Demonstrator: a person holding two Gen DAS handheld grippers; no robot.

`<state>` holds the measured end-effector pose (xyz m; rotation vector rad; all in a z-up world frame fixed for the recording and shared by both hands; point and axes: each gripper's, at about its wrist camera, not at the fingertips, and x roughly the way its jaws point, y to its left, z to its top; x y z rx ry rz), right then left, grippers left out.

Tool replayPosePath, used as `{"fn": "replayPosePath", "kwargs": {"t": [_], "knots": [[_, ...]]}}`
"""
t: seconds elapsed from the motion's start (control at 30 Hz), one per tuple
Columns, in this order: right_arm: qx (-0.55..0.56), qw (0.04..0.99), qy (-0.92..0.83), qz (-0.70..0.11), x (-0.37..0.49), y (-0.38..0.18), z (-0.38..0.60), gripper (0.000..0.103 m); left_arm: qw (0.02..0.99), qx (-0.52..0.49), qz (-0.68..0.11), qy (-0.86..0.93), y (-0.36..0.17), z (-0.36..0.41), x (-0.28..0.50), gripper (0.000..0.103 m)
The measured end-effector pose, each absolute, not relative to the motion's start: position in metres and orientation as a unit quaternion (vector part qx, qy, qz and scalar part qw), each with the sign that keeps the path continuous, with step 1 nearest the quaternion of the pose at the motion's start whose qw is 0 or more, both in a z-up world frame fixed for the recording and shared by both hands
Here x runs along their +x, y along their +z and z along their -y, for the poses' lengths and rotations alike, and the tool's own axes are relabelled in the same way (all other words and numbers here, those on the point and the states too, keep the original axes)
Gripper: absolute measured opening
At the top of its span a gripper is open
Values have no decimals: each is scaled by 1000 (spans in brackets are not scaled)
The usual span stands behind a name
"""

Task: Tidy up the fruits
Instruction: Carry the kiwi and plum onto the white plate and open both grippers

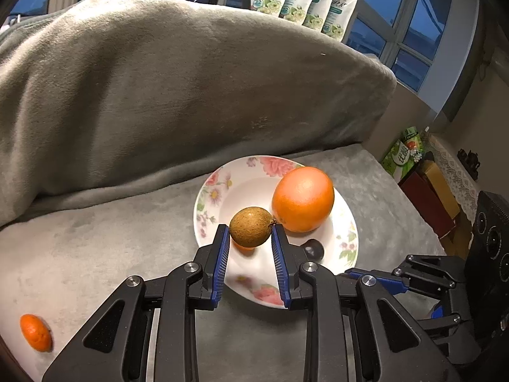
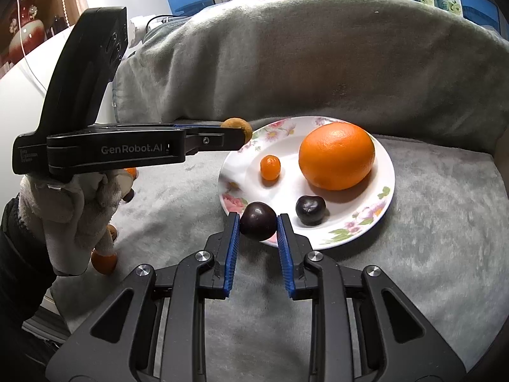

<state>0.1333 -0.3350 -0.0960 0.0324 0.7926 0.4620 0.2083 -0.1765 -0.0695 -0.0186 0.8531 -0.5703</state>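
Observation:
A floral plate (image 1: 206,210) (image 2: 386,172) lies on a grey plush seat. On it rest a big orange (image 1: 302,199) (image 2: 337,156), a small kumquat (image 2: 270,167) and a dark plum (image 2: 310,210). My left gripper (image 1: 250,232) is shut on a brown kiwi (image 1: 251,227) (image 2: 238,126), held above the plate's near-left rim. Just over the plate's near edge, my right gripper (image 2: 257,221) is shut on a second dark plum (image 2: 257,221). In the right wrist view the left gripper's body comes in from the left, held by a gloved hand (image 2: 73,210).
A grey blanket-covered backrest (image 1: 178,89) rises behind the plate. A loose mandarin (image 1: 35,332) lies on the seat at the far left; more small orange fruit (image 2: 103,261) sits under the gloved hand. Boxes and packets (image 1: 423,187) stand right of the seat, windows behind.

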Motion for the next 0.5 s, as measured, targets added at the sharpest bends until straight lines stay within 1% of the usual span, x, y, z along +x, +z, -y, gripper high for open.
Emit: {"fn": "replayPosePath", "kwargs": {"t": [0.27,0.3,0.33,0.37,0.4,0.47,0.5], "knots": [[9,896,222,-384,136,-97,330,25,870,-12,-409,-274,-69,179,210,26],[7,896,223,-385,136,-97,330,25,871,-11,-408,-272,-69,179,210,27],[6,896,221,-385,136,-97,329,26,872,-12,-408,-272,-68,179,210,35],[5,896,220,-385,137,-97,329,28,872,-13,-407,-272,-68,179,210,40],[5,897,219,-385,137,-97,329,30,873,-13,-406,-271,-67,178,210,40],[6,898,218,-382,137,-97,329,47,873,-14,-405,-271,-67,178,210,42],[6,900,217,-379,136,-96,330,51,873,-14,-405,-271,-66,177,210,45]]}}
